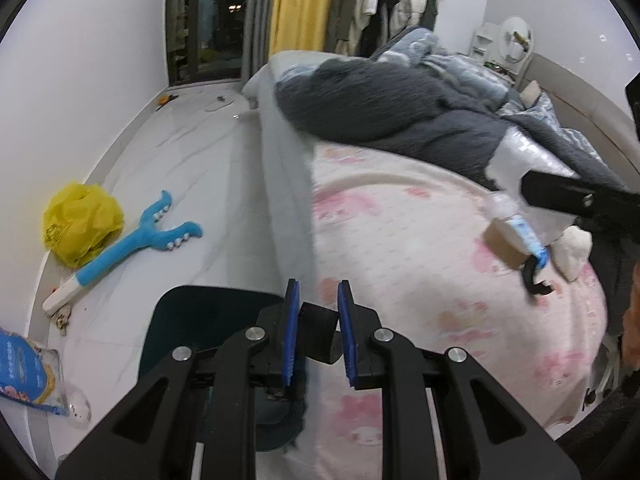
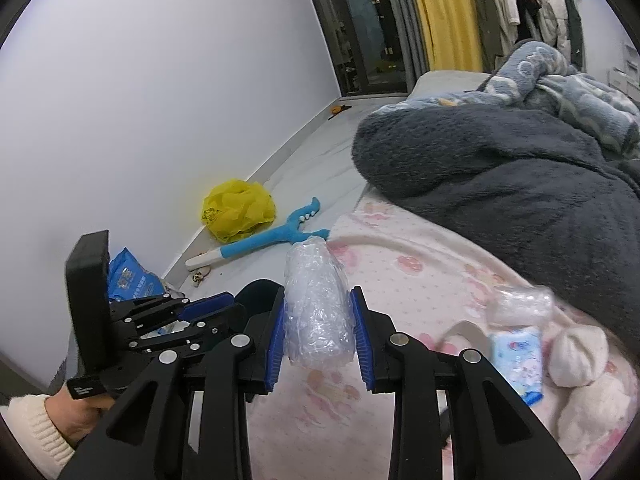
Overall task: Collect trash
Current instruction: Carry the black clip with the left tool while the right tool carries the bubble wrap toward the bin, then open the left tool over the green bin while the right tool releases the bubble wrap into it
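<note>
My right gripper (image 2: 318, 326) is shut on a roll of clear bubble wrap (image 2: 318, 312), held above the pink bed sheet (image 2: 420, 292). It also shows in the left wrist view (image 1: 524, 156) at the right. My left gripper (image 1: 318, 320) is shut on the dark rim of a dark trash bin (image 1: 212, 320) that stands beside the bed. More trash lies on the sheet: a blue-and-white packet (image 2: 518, 352), a clear wrapper (image 2: 520, 306), crumpled white tissues (image 2: 576, 356), a small cardboard box (image 1: 502, 242).
A dark grey blanket (image 2: 500, 172) and blue bedding (image 2: 568, 84) are piled on the bed. On the floor by the wall lie a yellow plastic bag (image 1: 80, 224), a blue plush toy (image 1: 136, 240) and a blue packet (image 1: 24, 372).
</note>
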A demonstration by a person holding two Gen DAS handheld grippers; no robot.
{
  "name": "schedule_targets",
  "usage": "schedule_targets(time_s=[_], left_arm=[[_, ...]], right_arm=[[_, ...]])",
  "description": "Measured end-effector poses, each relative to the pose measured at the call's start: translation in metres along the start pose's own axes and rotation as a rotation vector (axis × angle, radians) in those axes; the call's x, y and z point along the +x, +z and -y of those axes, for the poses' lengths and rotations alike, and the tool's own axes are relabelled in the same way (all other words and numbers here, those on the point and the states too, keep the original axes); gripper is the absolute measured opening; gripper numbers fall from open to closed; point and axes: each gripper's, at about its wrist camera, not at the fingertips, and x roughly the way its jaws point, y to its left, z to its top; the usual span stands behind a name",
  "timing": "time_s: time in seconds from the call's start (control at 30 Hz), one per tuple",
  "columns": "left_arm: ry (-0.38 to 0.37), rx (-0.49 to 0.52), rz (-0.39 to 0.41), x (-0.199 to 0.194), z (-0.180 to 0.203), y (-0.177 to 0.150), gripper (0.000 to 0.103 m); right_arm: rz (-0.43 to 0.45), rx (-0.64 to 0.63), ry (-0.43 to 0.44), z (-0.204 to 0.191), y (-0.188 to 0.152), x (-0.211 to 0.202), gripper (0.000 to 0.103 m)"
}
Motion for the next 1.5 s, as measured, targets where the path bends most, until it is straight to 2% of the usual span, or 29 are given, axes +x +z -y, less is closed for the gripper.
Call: schedule_targets(time_s=[0.33,1.2,1.4,1.43,1.47,1.5], left_arm=[[0.044,-0.03,-0.073,0.016,-0.037,-0.019,0.021],[0.07,-0.173,-0.314,0.06,-0.11,-0.065,0.021],[0.08,-0.21,-0.328,0.055,-0.129,-0.072,0.023],[0.08,-0.22,-0.329,0.054,-0.132,-0.073,0.027],[0.076,-0.231,-0.332,0.053,-0.136,-0.074,0.038],[0.067,-0.247,-0.328,0.051,-0.14,-0.075,0.043]], right_arm=[[-0.032,-0.017,0.042,-0.027,0.007,0.03,0.031],[-0.172,-0.084,0.117,-0.096,0.002,0.108,0.031],[-0.23,-0.103,0.122,-0.109,-0.001,0.134,0.031],[-0.24,-0.103,0.12,-0.11,-0.002,0.139,0.031],[-0.249,-0.101,0.12,-0.111,-0.002,0.143,0.031],[-0.26,-0.099,0.119,-0.112,-0.003,0.148,0.031]])
